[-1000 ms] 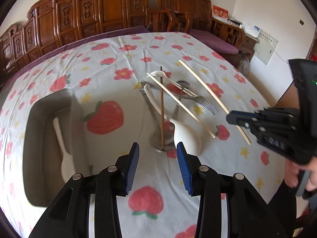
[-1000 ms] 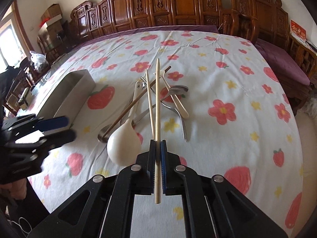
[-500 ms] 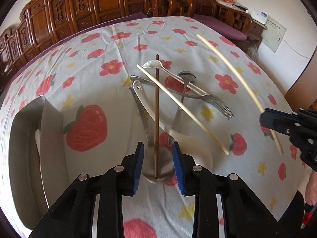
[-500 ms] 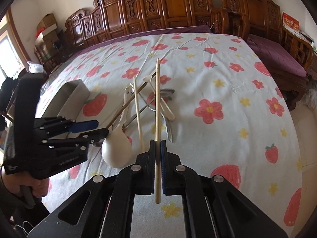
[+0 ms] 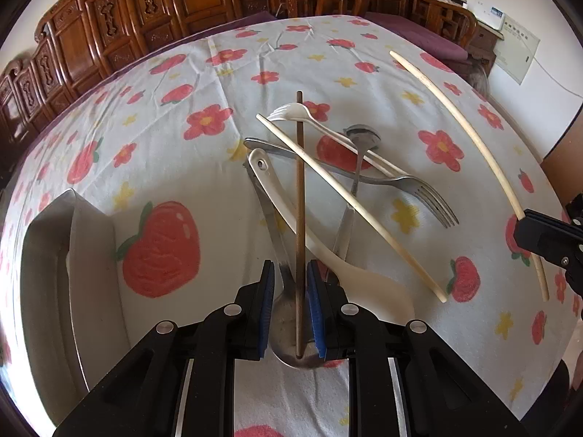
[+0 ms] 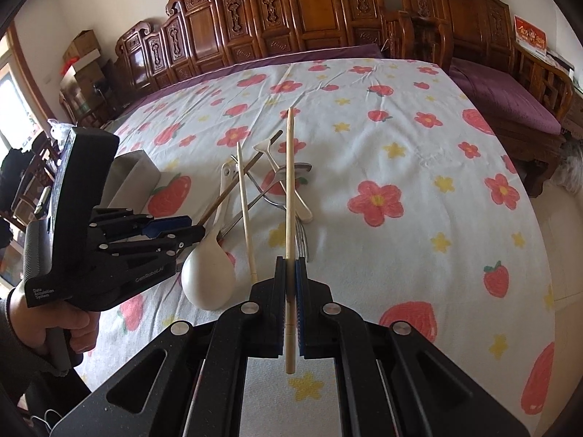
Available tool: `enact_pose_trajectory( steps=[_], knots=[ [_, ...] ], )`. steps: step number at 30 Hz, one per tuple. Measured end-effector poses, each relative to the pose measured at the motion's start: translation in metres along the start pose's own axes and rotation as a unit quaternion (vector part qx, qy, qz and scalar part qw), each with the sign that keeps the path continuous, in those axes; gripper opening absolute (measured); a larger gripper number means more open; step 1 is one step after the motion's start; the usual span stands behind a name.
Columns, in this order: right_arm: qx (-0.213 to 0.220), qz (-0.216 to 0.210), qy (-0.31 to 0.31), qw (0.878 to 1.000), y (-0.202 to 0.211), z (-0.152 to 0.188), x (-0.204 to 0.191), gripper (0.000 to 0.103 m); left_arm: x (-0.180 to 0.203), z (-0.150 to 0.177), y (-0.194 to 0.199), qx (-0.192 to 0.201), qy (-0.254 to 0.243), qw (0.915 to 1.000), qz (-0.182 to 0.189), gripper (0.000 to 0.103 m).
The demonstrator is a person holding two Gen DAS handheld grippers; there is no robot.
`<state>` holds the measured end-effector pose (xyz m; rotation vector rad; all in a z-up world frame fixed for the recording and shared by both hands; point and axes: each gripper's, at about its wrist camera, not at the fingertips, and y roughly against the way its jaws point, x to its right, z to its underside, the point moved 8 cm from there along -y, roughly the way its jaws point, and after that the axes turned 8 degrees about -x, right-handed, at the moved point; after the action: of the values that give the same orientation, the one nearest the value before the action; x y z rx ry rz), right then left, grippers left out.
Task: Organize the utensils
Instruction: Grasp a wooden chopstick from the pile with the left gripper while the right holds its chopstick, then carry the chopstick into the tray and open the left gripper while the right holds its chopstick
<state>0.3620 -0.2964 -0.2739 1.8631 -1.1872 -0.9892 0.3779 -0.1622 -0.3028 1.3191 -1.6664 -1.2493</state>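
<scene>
Utensils (image 5: pixel 346 178) lie heaped mid-counter (image 5: pixel 204 73), a steel tray (image 5: pixel 40 262) at the left edge. We judge the step as picking chopsticks. Our right gripper (image 6: pixel 290 298) is clamped on a pale chopstick (image 6: pixel 289 189) pointing away. Our left gripper (image 5: pixel 289 302) has just been closing; its jaws straddle the dark chopstick (image 5: pixel 299 182), not yet pressing it. That stick also runs straight away from us, near end over a ladle (image 5: pixel 291 327). Next: close, lift clear.

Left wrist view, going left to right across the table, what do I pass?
Metal tray → big strawberry print → dark brown chopstick between the left claw pads → steel fork tines → pale chopstick held by the right claw.
</scene>
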Motion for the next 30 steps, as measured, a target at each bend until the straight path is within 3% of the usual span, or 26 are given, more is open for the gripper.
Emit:
enact_pose_trajectory(
  steps=[6, 8, 13, 30],
  knots=[
    [-0.002, -0.002, 0.004, 1.0, 0.0, 0.001, -0.004, 0.006, 0.004, -0.005, -0.001, 0.0, -0.012, 0.9998, -0.014, 0.014],
    [-0.002, -0.002, 0.005, 1.0, 0.0, 0.002, -0.005, 0.006, 0.004, -0.006, 0.0, 0.0, -0.011, 0.9999, -0.012, 0.005],
    [-0.002, -0.003, 0.007, 1.0, 0.0, 0.001, -0.006, 0.006, 0.006, -0.008, 0.007, 0.006, -0.012, 0.9998, -0.016, 0.004],
    [0.001, 0.0, 0.015, 1.0, 0.003, 0.001, -0.011, 0.006, -0.014, -0.023, 0.084, 0.092, 0.005, 0.9953, -0.031, 0.004]
  ],
)
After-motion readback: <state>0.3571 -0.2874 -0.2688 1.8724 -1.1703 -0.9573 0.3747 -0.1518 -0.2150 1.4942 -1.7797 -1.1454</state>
